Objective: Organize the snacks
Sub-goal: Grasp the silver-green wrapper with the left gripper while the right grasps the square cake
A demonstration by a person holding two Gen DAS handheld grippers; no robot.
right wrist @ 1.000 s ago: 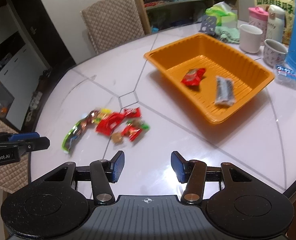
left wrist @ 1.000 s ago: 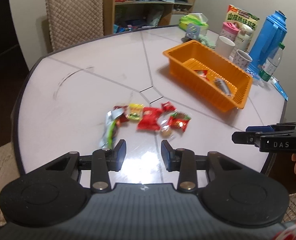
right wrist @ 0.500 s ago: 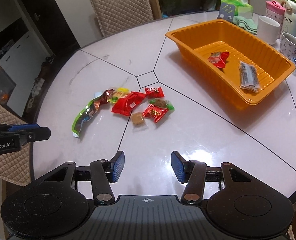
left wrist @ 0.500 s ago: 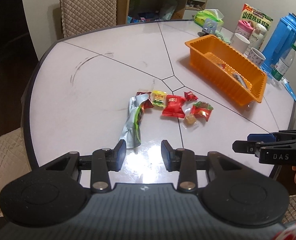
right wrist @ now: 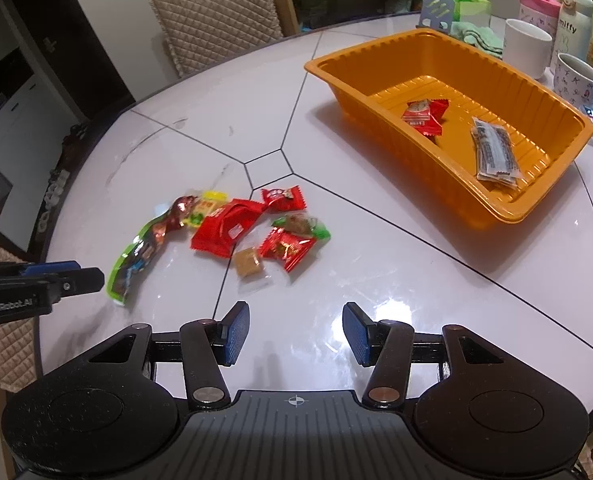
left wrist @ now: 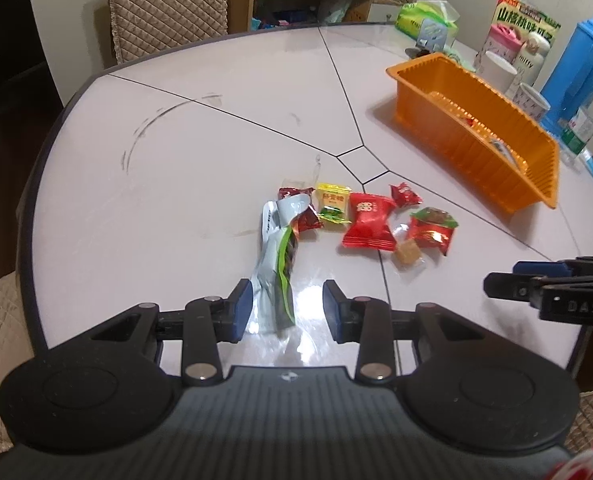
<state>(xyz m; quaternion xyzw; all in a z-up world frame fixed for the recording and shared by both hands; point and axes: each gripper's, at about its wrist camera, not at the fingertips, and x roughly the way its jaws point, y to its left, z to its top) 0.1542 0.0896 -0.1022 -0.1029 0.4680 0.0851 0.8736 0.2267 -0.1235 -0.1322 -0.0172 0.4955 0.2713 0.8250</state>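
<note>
In the left wrist view, the left gripper (left wrist: 283, 306) is hovering at lower centre with fingers spread and nothing pinched, the long silver-green packet (left wrist: 276, 264) lying between them, bare white table (left wrist: 176, 184) stretching to the dark rim at left. In the right wrist view, the right gripper (right wrist: 295, 334) is hanging with fingers spread over bare tabletop; the loose snacks (right wrist: 232, 232) are lying at centre left, and the orange tray (right wrist: 436, 168) at upper right is holding a red packet (right wrist: 423, 115) and a clear wrapped bar (right wrist: 494, 154).
</note>
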